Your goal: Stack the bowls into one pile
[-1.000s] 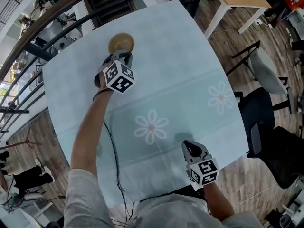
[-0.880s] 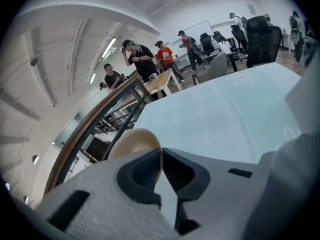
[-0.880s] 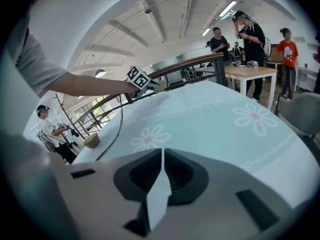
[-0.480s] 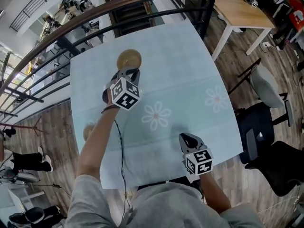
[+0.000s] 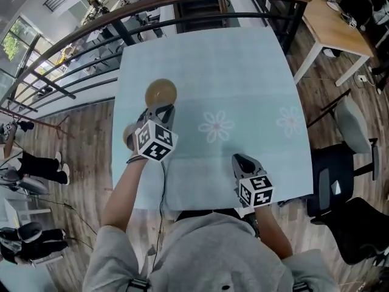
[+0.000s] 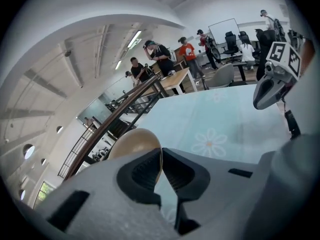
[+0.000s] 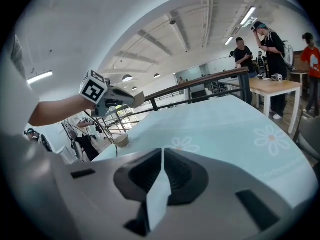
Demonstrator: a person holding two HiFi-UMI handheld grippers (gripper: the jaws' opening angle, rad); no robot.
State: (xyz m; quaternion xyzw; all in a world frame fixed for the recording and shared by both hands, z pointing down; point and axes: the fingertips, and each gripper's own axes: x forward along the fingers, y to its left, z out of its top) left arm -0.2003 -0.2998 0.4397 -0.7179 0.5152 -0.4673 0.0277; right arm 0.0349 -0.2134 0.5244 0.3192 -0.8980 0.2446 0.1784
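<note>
Two bowls to worry about here. The second bowl (image 5: 127,136) sits right at the table's (image 5: 255,72) left edge, just beside the left claw (image 5: 160,109). That claw is clamped on the rim of the tan bowl (image 5: 161,92). It's a thin pinch, so the bowl could swing or slip out, and a sloppy drop could knock the other one off the edge. Over on the near side, the right claw (image 5: 239,159) is closed on nothing.

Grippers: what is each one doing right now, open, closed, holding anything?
Left gripper: closed on the rim of a bowl.
Right gripper: closed, holding nothing.
</note>
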